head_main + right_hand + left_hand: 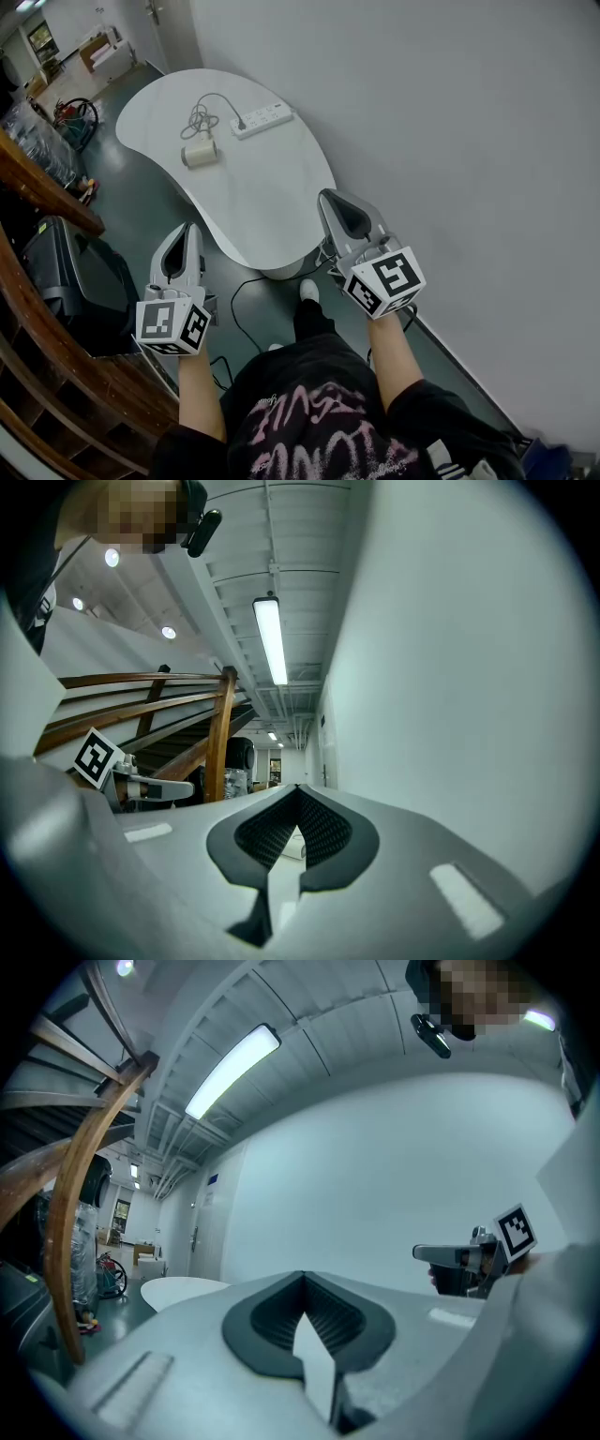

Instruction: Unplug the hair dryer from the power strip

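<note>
White table (pixel 272 197): hair dryer (pixel 199 153) plugged into power strip (pixel 263 120) | left gripper (pixel 192 228) jaws together, empty | right gripper (pixel 328 195) jaws together, empty

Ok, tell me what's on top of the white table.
A power strip with a plug in it, a coiled cable and the hair dryer. The right gripper hides part of the table's edge.

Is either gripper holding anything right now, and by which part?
Nothing is held. The left gripper and right gripper are both shut and empty, short of the table, where the hair dryer lies.
</note>
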Motion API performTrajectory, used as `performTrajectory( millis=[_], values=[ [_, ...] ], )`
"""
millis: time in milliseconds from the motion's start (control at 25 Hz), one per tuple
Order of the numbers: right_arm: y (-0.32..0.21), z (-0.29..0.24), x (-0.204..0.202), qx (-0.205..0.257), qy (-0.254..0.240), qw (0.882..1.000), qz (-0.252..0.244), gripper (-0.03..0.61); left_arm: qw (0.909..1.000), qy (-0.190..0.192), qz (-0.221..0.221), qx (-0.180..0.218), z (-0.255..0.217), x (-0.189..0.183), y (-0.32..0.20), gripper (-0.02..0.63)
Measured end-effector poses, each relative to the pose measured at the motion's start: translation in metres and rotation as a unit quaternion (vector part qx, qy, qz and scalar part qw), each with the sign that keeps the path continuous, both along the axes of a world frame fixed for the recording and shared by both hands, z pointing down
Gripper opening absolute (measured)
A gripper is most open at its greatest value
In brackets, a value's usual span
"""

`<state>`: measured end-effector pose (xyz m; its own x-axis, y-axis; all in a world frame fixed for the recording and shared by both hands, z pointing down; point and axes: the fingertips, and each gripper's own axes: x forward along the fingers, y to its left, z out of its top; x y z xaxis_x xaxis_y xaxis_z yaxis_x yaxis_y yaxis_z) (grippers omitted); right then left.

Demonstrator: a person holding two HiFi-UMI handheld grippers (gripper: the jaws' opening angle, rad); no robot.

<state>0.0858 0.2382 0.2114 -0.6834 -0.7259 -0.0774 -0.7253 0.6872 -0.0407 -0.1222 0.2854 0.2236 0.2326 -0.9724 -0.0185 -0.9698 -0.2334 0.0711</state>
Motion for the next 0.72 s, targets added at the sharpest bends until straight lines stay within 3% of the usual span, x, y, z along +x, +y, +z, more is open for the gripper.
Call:
performTrajectory(
  millis=[360, 720],
  values=[
    [-0.047, 0.014, -0.002, -0.004, -0.004, 1.0, -0.014, 0.008, 0.9998, -0.004, 0.009, -0.017, 0.013, 0.009, -0.052, 0.002],
    [-0.127, 0.038, 0.005, -0.039, 0.002, 0.999, -0.022, 0.008, 0.9988, -0.001, 0.001, -0.048, 0.038, 0.016, -0.129, 0.002]
  ],
)
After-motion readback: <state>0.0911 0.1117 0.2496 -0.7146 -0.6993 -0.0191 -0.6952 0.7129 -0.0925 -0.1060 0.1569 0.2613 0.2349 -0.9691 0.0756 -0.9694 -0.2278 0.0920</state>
